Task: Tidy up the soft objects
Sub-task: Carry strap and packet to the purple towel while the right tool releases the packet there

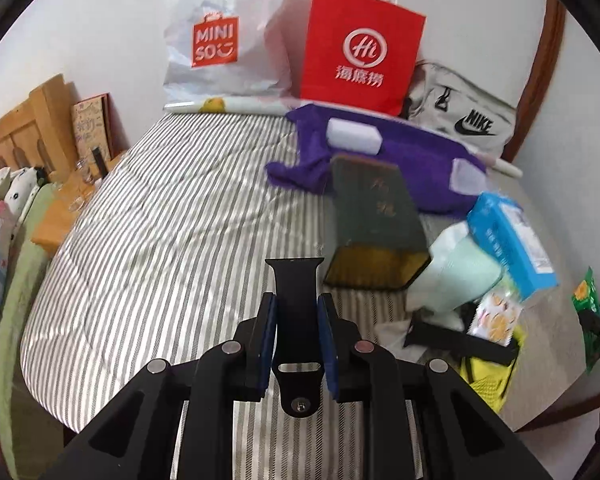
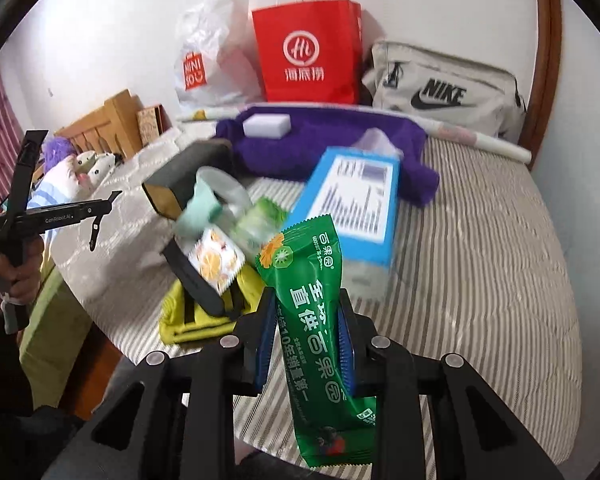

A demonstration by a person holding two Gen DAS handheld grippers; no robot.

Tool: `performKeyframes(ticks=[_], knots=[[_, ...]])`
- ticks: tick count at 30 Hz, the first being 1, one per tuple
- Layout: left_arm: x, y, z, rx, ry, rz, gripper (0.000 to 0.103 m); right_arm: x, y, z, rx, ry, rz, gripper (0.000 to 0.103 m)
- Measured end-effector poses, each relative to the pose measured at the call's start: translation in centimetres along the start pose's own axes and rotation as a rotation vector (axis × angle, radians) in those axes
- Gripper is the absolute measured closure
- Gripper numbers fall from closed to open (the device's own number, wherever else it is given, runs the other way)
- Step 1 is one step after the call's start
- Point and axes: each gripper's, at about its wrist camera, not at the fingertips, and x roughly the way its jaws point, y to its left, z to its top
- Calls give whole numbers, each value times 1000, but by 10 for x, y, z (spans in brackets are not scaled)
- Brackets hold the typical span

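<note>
My left gripper (image 1: 297, 304) is shut on a black watch strap (image 1: 297, 292) and holds it above the striped bed. My right gripper (image 2: 307, 300) is shut on a green snack packet (image 2: 316, 312) and holds it upright over the bed. A pile lies ahead: a purple towel (image 1: 416, 152) with a white sponge (image 1: 354, 136) on it, a dark green book (image 1: 374, 208), a blue tissue box (image 2: 352, 204), a mint-green pouch (image 1: 456, 272), a yellow cloth (image 2: 192, 320) and a small orange-printed packet (image 2: 216, 260). The left gripper also shows in the right wrist view (image 2: 108, 208).
A white Miniso bag (image 1: 224, 40), a red paper bag (image 1: 360, 52) and a grey Nike bag (image 1: 460, 116) stand against the wall at the back. A wooden headboard (image 1: 24, 132) and pillows (image 1: 4, 196) are at left. The striped bedcover (image 1: 160, 220) spreads left of the pile.
</note>
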Motion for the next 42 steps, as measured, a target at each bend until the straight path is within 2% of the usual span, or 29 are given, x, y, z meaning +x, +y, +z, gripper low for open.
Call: performKeyframes(ticks=[5, 7, 12, 26, 42], knots=[[-7, -4, 24, 2, -42, 6, 83, -3, -4, 27, 5, -36, 3, 75], [-6, -5, 36, 0, -40, -21, 83, -1, -7, 41, 7, -44, -2, 75], [0, -11, 62, 18, -49, -18, 83, 13, -12, 75, 4, -56, -2, 75], [51, -29, 135, 6, -17, -103, 83, 67, -37, 161, 19, -85, 13, 75], [126, -49, 189, 30, 60, -124, 83, 163, -73, 209, 66, 25, 6, 75]])
